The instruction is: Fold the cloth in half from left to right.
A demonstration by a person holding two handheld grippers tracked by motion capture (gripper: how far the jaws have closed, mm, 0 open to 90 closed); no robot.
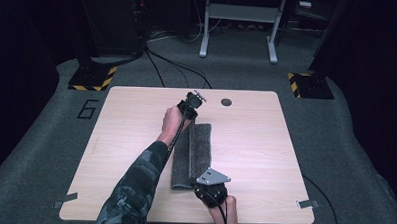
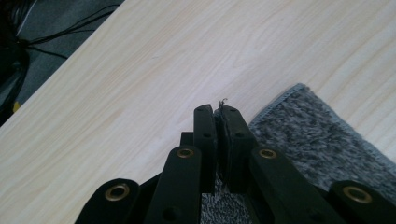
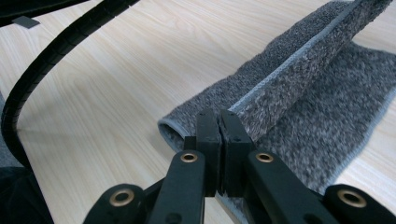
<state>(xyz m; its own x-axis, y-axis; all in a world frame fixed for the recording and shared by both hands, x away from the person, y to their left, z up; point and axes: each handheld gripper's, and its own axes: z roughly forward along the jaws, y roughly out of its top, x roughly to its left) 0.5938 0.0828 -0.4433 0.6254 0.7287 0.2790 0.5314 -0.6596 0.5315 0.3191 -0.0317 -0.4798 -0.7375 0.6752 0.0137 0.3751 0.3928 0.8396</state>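
A grey towel (image 1: pixel 199 148) lies lengthwise on the light wood table (image 1: pixel 255 144), its left half lifted and folding over. My left gripper (image 1: pixel 192 106) is at the towel's far end. In the left gripper view its jaws (image 2: pixel 218 113) are shut on a thin edge of the towel (image 2: pixel 308 130), with a loose thread at the tips. My right gripper (image 1: pixel 205 185) is at the near end. Its jaws (image 3: pixel 219 117) are shut on the towel's hemmed edge, and from them the raised fold of the towel (image 3: pixel 299 79) runs away.
A dark round hole (image 1: pixel 226 101) sits in the table near the far edge. Grey tape tabs (image 1: pixel 307 203) mark the near corners. A black cable (image 3: pixel 44 60) trails across the table at the left. Cables, yellow-black striped bases (image 1: pixel 92 77) and a desk frame (image 1: pixel 239 23) stand beyond.
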